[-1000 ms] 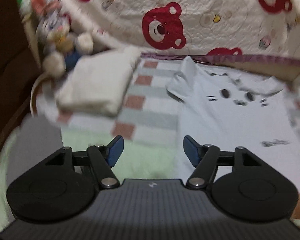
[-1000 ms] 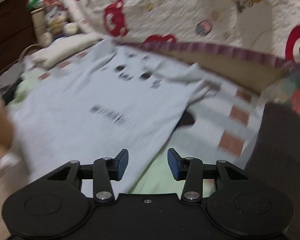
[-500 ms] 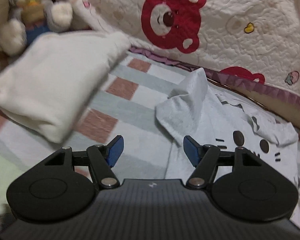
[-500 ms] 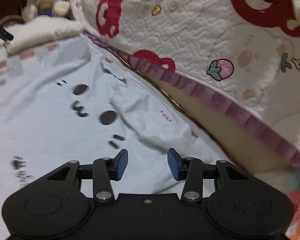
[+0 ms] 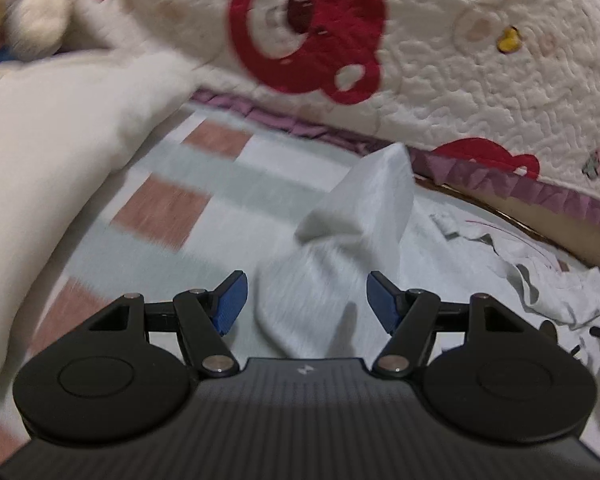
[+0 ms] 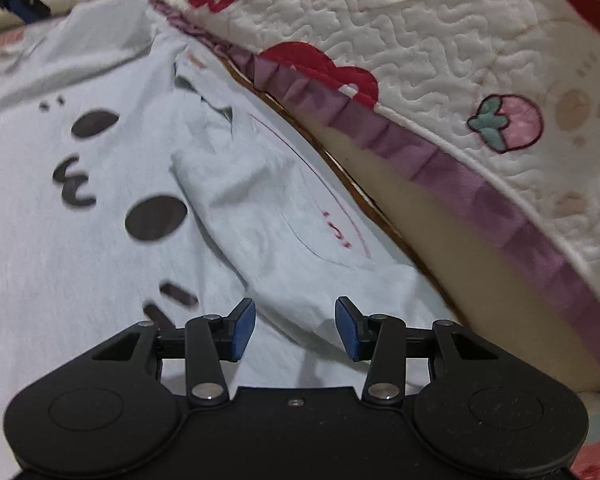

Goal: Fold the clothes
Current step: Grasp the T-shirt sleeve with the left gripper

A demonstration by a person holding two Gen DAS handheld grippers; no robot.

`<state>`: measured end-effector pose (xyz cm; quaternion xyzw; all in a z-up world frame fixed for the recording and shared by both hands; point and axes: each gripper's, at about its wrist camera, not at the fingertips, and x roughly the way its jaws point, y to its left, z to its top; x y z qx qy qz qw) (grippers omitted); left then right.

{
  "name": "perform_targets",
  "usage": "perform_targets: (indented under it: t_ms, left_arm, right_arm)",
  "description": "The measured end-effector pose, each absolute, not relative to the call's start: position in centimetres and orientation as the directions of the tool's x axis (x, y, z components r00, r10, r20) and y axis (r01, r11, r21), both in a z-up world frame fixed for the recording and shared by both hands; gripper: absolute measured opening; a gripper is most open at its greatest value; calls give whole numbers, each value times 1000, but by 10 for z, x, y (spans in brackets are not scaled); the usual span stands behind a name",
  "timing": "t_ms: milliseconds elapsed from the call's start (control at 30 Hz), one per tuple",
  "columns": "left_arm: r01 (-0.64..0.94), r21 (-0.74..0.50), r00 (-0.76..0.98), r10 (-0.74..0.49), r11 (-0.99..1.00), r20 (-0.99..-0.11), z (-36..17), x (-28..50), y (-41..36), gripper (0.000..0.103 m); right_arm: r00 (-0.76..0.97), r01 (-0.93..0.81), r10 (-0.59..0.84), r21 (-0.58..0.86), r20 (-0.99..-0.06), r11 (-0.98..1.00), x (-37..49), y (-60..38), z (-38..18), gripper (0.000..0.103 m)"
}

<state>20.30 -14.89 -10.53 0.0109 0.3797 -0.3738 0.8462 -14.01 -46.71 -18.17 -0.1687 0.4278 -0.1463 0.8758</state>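
A pale blue T-shirt (image 6: 60, 240) with a black cat-face print lies spread on the bed. Its left sleeve (image 5: 340, 248) is rumpled and sticks up; it lies between the open fingers of my left gripper (image 5: 304, 300). My right gripper (image 6: 296, 328) is open just above the shirt's right sleeve and shoulder (image 6: 284, 264), with the sleeve's edge between its blue pads. The collar area (image 5: 512, 256) shows crumpled at the right of the left wrist view. Neither gripper holds anything.
A quilt with red bears (image 5: 440, 60) and a purple frill (image 6: 440, 152) hangs along the far side. A cream pillow (image 5: 60, 152) lies to the left on the checked sheet (image 5: 172, 208). A plush toy (image 5: 32, 28) sits behind the pillow.
Both grippers have moved forward and down towards the shirt's far end. The left one now straddles the left sleeve, the right one the right sleeve. Both stayed open.
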Motion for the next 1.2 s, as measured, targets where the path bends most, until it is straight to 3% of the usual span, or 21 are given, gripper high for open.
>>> perform_targets:
  t_ms: [233,367,433,467,500,633,733,767,800,1000,1200]
  left_arm:
    - [733,-151,407,-604,664,-685,-105,233,-212,67]
    - [697,-242,372,-629,675,-683,-115,253,-222,67]
    - [682,-285,342,-639,673,-690,-122,257,-224,53]
    - [692,-249,340,-610,678,-715,-125,256,-230,18]
    - [701,-212,340,-581,681,-740,-128,254,-235,12]
    - [732,-147,366,-565,666,-740,-126,245,-243,12]
    - [728,-103,415,-556,677,-721,-122,242,-241,10]
    - [724,-99,430,-559,682,-709,-120,241,-239,9]
    - [719,-97,446,-564,688,-695,-116,239,-236,9]
    - [683,-94,535,-583,725,-611,-97,228,-219,8]
    - [582,-224,566,-587,782,-579,-100,242,-200,8]
  right_arm:
    - [622,134,-325,-312,-713,941,-104,-496,-179,50]
    - [621,228,-227,-103,-750,968,-82,-526,-172,49]
    - [639,242,-128,40,-759,969,-73,-538,-169,47]
    - [645,255,-93,99,-758,962,-69,-543,-171,46]
    - [655,277,-62,162,-753,947,-63,-549,-173,46]
    - [652,348,-10,287,-758,892,-42,-556,-189,52]
    - [670,373,-91,228,-737,899,-35,-557,-183,50]
    - [677,381,-123,202,-725,902,-34,-558,-180,12]
    - [685,389,-155,177,-712,904,-32,-558,-177,4]
    - [713,444,-330,34,-618,895,-24,-564,-158,1]
    - [698,480,-381,2,-606,877,-9,-589,-154,0]
